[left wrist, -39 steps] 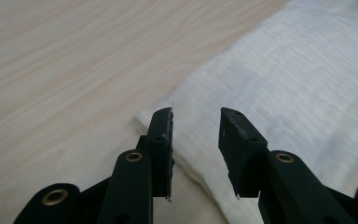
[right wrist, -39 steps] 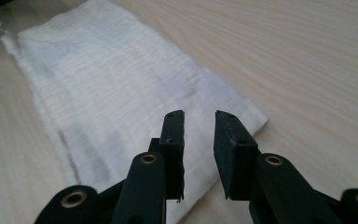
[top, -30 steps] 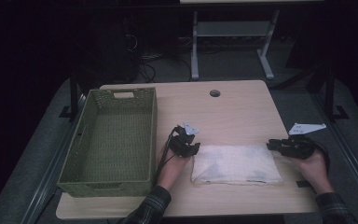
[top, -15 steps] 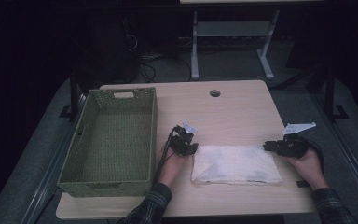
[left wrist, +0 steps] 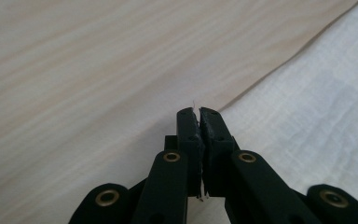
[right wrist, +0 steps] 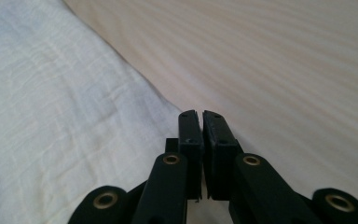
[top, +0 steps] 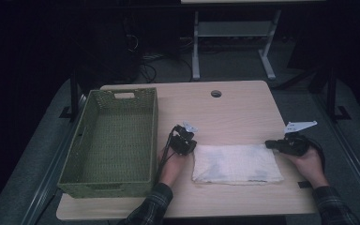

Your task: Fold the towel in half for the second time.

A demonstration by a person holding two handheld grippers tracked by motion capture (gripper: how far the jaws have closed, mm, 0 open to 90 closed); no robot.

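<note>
While both jaws are pressed together (nothing pinched), left gripper (top: 186, 138) and right gripper (top: 273, 144) flank folded white cloth towel (top: 236, 163), pale wooden tabletop (top: 243, 110), green woven basket (top: 113, 138) beside.

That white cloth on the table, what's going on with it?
A person holds a two-jaw gripper in each hand at the far corners of a folded white cloth on the pale wooden table. The left gripper and right gripper have their jaws closed at the cloth's edge. A green woven basket stands to the left.
</note>
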